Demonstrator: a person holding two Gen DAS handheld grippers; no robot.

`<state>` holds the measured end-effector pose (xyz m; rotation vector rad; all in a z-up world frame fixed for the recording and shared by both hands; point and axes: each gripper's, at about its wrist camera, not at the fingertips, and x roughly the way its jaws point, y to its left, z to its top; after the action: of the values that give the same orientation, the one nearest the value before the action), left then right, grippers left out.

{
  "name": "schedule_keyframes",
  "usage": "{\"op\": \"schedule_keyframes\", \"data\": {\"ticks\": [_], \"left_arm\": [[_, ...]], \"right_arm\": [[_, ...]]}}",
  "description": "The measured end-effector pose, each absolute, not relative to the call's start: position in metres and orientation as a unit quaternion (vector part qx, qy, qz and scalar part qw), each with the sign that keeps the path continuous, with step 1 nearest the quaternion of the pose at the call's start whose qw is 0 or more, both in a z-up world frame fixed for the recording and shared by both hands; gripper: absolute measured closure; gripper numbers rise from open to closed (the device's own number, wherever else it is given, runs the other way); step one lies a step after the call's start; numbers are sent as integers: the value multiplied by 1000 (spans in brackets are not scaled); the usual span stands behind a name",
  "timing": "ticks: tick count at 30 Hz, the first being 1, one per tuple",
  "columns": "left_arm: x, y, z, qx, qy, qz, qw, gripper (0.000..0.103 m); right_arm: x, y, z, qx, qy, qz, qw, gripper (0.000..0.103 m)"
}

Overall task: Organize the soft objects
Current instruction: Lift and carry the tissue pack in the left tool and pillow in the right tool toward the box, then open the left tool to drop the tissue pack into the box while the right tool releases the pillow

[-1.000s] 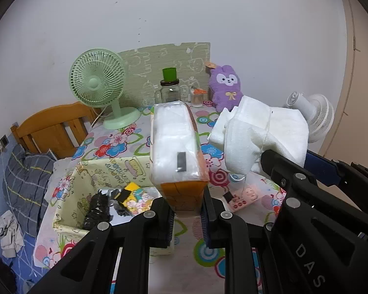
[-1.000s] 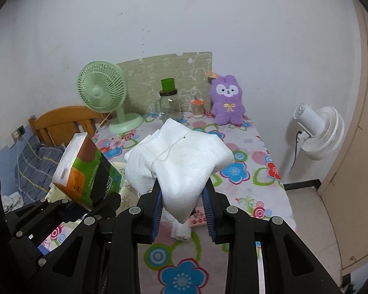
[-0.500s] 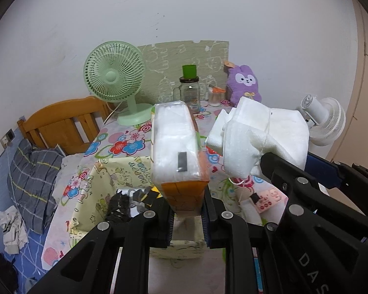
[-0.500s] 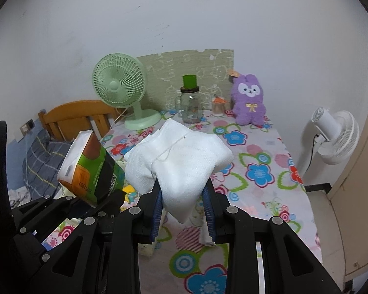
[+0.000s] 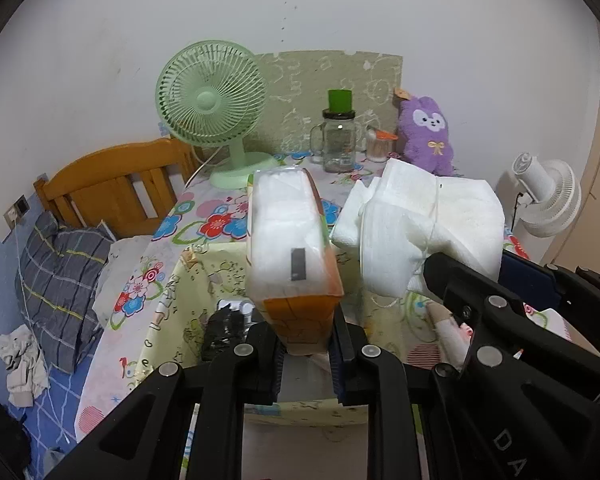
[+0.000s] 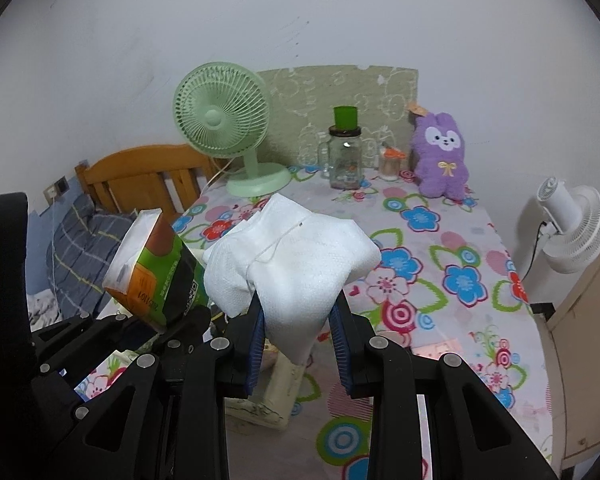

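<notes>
My left gripper [image 5: 305,354] has its jaws clenched on the lower end of a tissue pack [image 5: 290,240], which stands up out of them, clear film side facing the left camera, orange and green wrapper showing in the right view [image 6: 156,276]. My right gripper [image 6: 298,350] has its jaws clenched on a white cloth [image 6: 296,264], bunched and draping over both sides of the jaws; in the left view the same cloth [image 5: 424,226] hangs just right of the pack, close but whether they touch I cannot tell. Both loads are held in the air above the flowered counter [image 6: 440,272]. Below the pack I see a pale yellow fabric bin [image 5: 188,304] with some dark and coloured items inside that I cannot make out. At the far end of the counter stand a green fan [image 6: 224,120], a jar [image 6: 345,158] with a green cup on its lid, and a purple plush [image 6: 442,156]. A wooden bedhead [image 5: 112,184] sits left of the counter, a white fan [image 6: 572,232] to its right.
</notes>
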<state>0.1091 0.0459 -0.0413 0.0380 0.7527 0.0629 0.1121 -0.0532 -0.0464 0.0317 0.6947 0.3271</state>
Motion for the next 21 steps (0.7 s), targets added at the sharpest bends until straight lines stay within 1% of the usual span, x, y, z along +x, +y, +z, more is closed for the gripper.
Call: {"op": "schedule_keyframes", "data": {"ticks": [21], "left_arm": [[128,91,-76,13,408,62,911,85]], "right_arm": [[136,-2,-77,-9,376,193,906,70]]}}
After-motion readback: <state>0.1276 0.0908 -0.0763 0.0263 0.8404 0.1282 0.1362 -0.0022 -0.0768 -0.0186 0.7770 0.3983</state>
